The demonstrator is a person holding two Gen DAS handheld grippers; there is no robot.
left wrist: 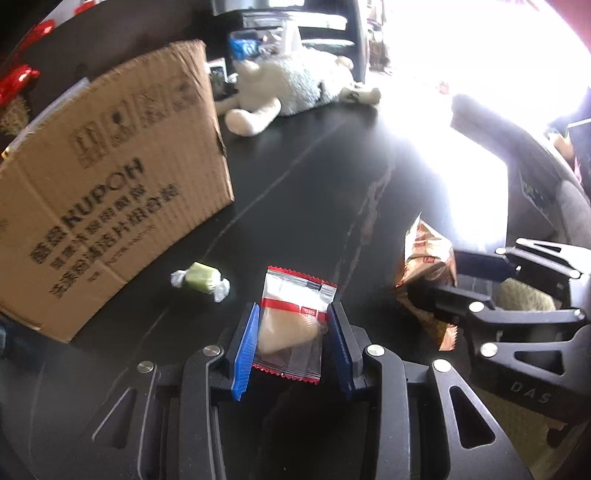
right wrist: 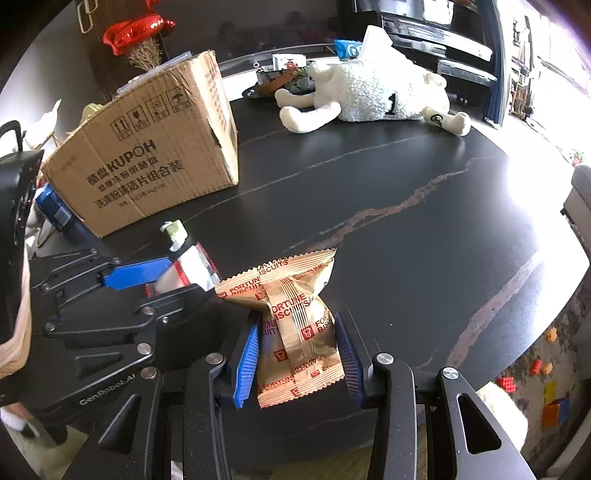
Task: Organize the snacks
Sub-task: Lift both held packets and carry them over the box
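My left gripper (left wrist: 293, 314) is shut on a clear snack packet with red edges (left wrist: 291, 317), held just above the black table. It also shows in the right wrist view (right wrist: 192, 269). My right gripper (right wrist: 299, 332) is shut on a gold Fortune Biscuits packet (right wrist: 295, 325), which also shows in the left wrist view (left wrist: 424, 258). A green wrapped candy (left wrist: 201, 282) lies on the table left of the left gripper, close to the cardboard box (left wrist: 110, 184). The two grippers are side by side.
A brown KUPOH cardboard box (right wrist: 155, 155) stands at the left on the black marble table (right wrist: 369, 184). A white plush sheep (right wrist: 369, 96) lies at the back. Red decorations (right wrist: 136, 29) stand behind the box. Toy bricks (right wrist: 546, 387) lie on the floor at right.
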